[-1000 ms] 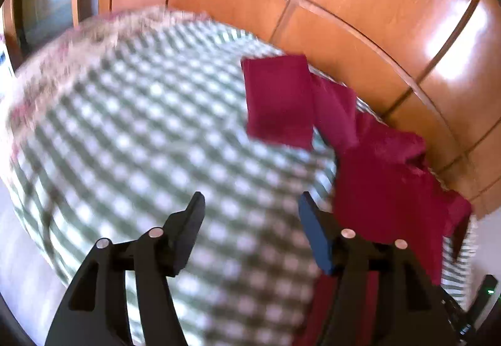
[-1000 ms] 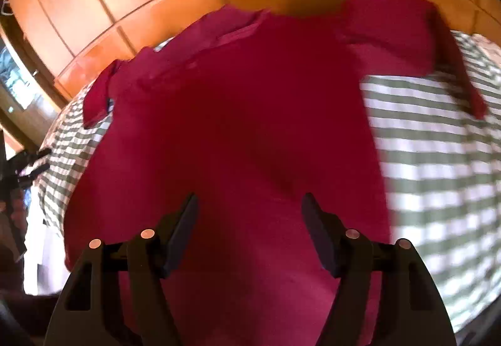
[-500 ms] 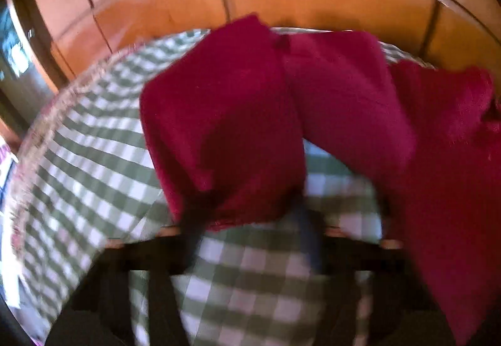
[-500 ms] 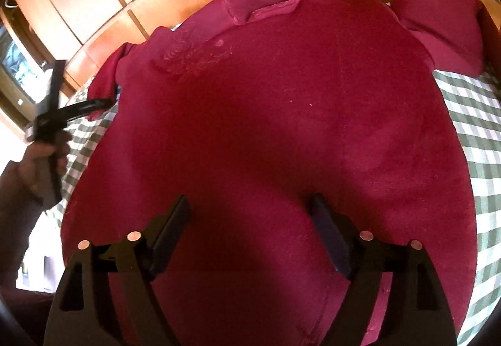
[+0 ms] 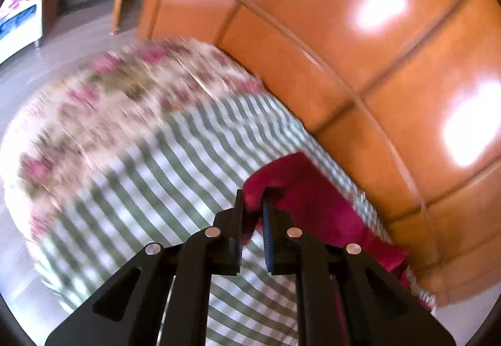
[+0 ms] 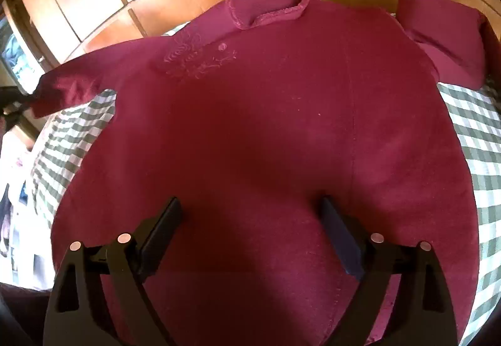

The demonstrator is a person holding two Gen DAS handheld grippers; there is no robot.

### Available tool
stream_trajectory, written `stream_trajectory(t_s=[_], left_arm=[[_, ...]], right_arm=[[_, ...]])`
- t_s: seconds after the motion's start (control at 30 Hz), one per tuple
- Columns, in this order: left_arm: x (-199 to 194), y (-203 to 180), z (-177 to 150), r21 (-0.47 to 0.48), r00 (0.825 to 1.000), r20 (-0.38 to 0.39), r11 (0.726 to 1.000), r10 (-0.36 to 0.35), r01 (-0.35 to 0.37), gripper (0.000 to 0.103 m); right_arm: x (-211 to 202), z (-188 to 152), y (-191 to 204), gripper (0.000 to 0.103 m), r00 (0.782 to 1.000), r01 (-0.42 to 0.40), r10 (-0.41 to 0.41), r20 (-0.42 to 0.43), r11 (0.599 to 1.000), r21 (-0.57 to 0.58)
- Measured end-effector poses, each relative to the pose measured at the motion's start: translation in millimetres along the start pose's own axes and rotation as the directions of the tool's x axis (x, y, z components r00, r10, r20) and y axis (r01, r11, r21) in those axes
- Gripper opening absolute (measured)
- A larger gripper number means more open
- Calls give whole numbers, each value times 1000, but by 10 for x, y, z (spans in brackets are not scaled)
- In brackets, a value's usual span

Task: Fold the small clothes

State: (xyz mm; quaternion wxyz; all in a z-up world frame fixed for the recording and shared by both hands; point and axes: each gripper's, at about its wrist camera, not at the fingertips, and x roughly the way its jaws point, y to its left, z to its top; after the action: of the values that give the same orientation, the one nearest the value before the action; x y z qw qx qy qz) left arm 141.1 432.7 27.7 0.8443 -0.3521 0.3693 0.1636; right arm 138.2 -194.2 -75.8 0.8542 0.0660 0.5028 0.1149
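On our left gripper (image 5: 252,205) the jaws are drawn in to a narrow gap and pinch the end of one sleeve (image 5: 275,180) of the dark red shirt (image 6: 266,133); the cuff bunches up just ahead of the jaw tips, and the rest of that sleeve trails back to the right of them toward the wooden panelling (image 5: 360,48). On our right gripper (image 6: 250,208) the jaws stand wide apart and grip nothing; we cannot tell whether their tips touch the cloth or hover just above it. The shirt lies spread flat, front up, on the green-and-white checked cloth (image 6: 479,133), its body filling the space between and ahead of the right jaws. Its collar (image 6: 269,9) sits far ahead of them by the panelling, with faint embroidery (image 6: 197,57) on the chest ahead and to the left. The sleeve ahead and to the right (image 6: 444,32) is folded in on itself at the shoulder, while the other reaches out straight to the far left. In the left wrist view the checked cloth is blurred, and a floral cloth (image 5: 125,95) lies beyond it, ahead and to the left of the jaws.
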Motion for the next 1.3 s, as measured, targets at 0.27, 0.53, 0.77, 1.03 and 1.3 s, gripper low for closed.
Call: stream_trajectory(t_s=[0.27,0.53,0.77,1.03,1.3], left_arm=[[205,288,330,-16,981,-82,984,174,-176,9],[675,692,117,-82,955,-97,954,281,-289,60],[323,1078,-73,-135,961,-12,952,275,-274,57],[1018,862,-508,4,941,-125,949,313,-315,57],[940,485,-602,34,921,-39,922,388,-387,52]], right_arm=[[-13,-21,5,89,1000,24,-24,4,1000,11],[-14,-44,44,89,998,64,-64,-2,998,-14],[22,-61,104,91,995,98,-98,3,995,-36],[40,-67,145,95,993,120,-120,-4,991,-59],[-440,30,-489,71,998,58,-60,13,990,132]])
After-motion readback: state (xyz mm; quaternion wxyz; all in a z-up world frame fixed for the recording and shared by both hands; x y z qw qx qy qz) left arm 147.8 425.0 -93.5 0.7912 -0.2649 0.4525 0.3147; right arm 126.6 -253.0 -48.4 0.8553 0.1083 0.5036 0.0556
